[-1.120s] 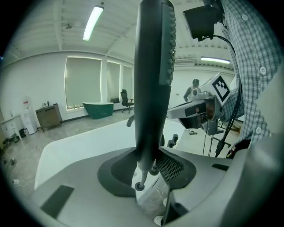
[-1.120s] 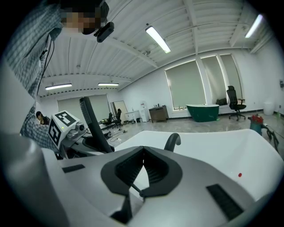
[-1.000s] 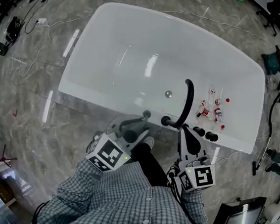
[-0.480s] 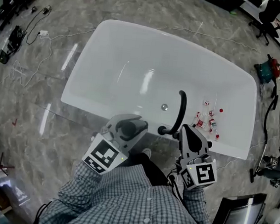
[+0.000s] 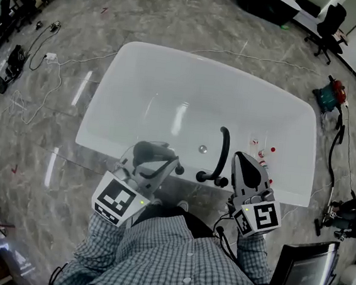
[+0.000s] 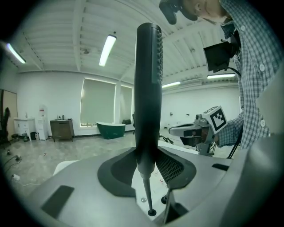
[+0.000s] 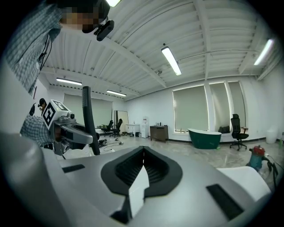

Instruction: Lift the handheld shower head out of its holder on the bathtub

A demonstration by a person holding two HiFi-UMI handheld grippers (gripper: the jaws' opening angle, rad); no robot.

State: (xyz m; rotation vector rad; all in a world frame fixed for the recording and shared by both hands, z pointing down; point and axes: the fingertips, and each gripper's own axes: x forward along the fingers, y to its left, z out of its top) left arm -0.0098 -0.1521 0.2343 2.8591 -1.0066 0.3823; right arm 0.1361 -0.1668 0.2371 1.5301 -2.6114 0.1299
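The black handheld shower head (image 6: 147, 88) stands upright between the jaws of my left gripper (image 6: 147, 165), which is shut on its handle. Its thin hose (image 6: 146, 195) hangs down below the jaws. In the head view the left gripper (image 5: 157, 159) holds the shower head (image 5: 147, 151) above the near rim of the white bathtub (image 5: 171, 87), left of the curved black faucet spout (image 5: 222, 151). My right gripper (image 5: 247, 167) is shut on nothing, right of the spout. In the right gripper view its jaws (image 7: 143, 153) meet, and the shower head (image 7: 88, 119) shows at the left.
Several small red-capped bottles (image 5: 262, 152) lie inside the tub near the faucet. Cables (image 5: 36, 48) trail on the marble floor at the left. A teal power tool (image 5: 328, 97) and hoses lie at the right, a monitor (image 5: 303, 272) at the lower right.
Both grippers have risen from the tub's near rim toward the camera. The left one has carried the shower head up with it; the right one stays shut beside the spout.
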